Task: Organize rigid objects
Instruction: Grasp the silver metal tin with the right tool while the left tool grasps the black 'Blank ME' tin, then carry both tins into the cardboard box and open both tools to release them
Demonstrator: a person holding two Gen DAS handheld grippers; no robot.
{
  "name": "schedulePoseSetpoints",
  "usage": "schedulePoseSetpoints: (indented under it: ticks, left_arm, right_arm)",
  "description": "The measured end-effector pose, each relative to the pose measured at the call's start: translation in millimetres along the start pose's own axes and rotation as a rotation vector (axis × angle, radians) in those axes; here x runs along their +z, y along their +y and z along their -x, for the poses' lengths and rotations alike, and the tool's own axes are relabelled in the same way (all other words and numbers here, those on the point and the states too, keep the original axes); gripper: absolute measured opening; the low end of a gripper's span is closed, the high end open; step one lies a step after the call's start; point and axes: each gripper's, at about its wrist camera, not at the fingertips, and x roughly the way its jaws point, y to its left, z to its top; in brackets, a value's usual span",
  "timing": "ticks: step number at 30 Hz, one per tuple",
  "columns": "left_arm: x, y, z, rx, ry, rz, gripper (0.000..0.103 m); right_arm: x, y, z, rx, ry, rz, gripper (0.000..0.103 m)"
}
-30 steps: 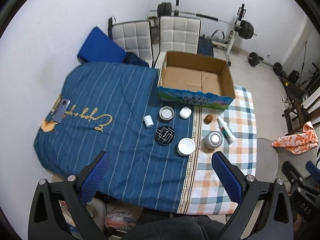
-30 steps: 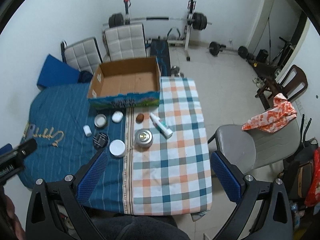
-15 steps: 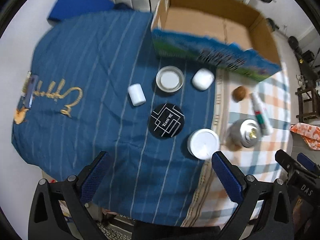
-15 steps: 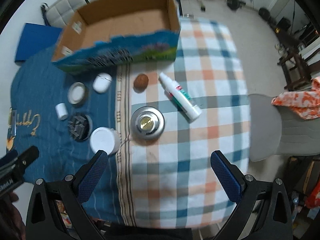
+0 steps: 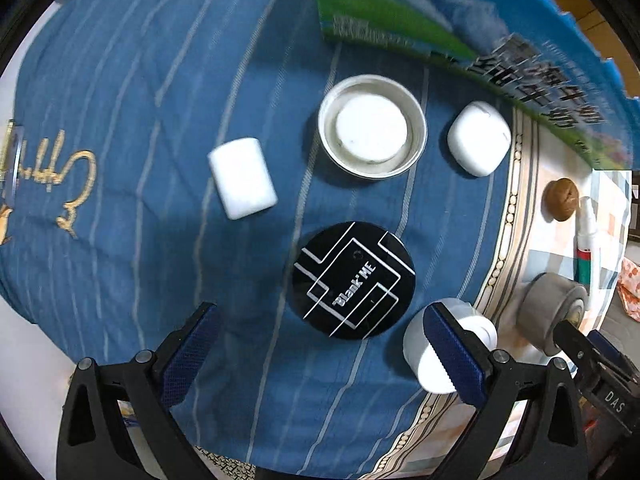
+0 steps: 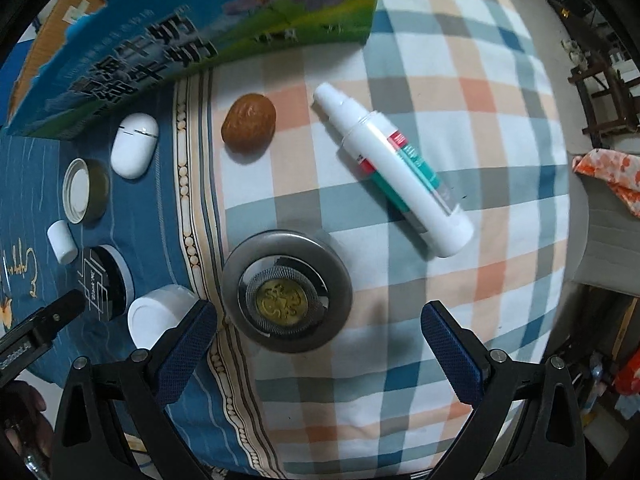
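Under me lies a blue striped cloth with gold embroidered script [image 5: 120, 128], which meets a checked cloth of orange, teal and white squares [image 6: 460, 92] along a beaded border; beyond the checked edge I make out dark wooden furniture [image 6: 600, 92], too small to read. My left gripper [image 5: 320, 340] hangs with its blue-padded fingers spread wide and empty. Ahead of its left finger lies a small white cylinder on its side [image 5: 242, 178]; between the fingers and just ahead sits a flat black round case with white line print [image 5: 354, 280]; farther ahead stands an open round tin with a white disc inside [image 5: 372, 126], then a white rounded earbud-style case [image 5: 478, 138]. My left gripper's right finger partly hides a white round jar [image 5: 448, 346]. The blue-and-green printed cardboard box [image 6: 192, 40] runs across the far side, its top cut off. My right gripper [image 6: 320, 336] is also spread wide, holding nothing, with a grey metal round dish holding a brass-coloured centre [image 6: 287, 296] between its fingers. Ahead lie a brown wrinkled nut-like lump [image 6: 249, 123] and, right of it, a white spray bottle with a red-and-teal label [image 6: 392, 170].
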Motion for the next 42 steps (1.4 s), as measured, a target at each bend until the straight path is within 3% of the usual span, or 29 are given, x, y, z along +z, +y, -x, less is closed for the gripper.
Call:
schedulePoseSetpoints:
  ticks: [7, 9, 11, 15, 22, 25, 32, 42]
  left_arm:
    - [10.8, -3.6, -35.4, -0.022, 0.075, -0.012, 0.102]
    - [11.6, -4.7, -44.7, -0.029, 0.09, -0.019, 0.084]
    - [12.4, -7.2, -54.5, -0.017, 0.094, -0.034, 0.074]
    - [10.9, -8.3, -70.3, -0.017, 0.102, -0.048, 0.074]
    - [-11.8, -2.9, -78.1, 0.026, 0.084, -0.064, 0.077]
    - [-8.7, 5.0, -89.6, -0.013, 0.1, -0.037, 0.078]
    - [-12.2, 7.1, -96.5, -0.004, 0.079, -0.089, 0.074]
    - [-41.7, -17.8, -71.8, 0.072, 0.001, -0.172, 0.074]
  right_arm:
    - [10.8, 3.7, -26.0, 0.046, 0.048, -0.039, 0.1]
    - [14.5, 5.6, -33.9, 0.056, 0.073, -0.054, 0.094]
    - [17.3, 8.3, -41.7, 0.065, 0.09, -0.06, 0.086]
    - [19.5, 13.1, -52.3, 0.029, 0.106, -0.043, 0.075]
    - [6.3, 12.2, -59.6, 0.002, 0.126, -0.001, 0.074]
    - [5.9, 19.3, -73.1, -0.019, 0.135, -0.015, 0.074]
    - [15.2, 26.1, -86.4, -0.035, 0.143, -0.073, 0.073]
    - [-0.7, 22.1, -77.0, -0.064, 0.113, -0.064, 0.073]
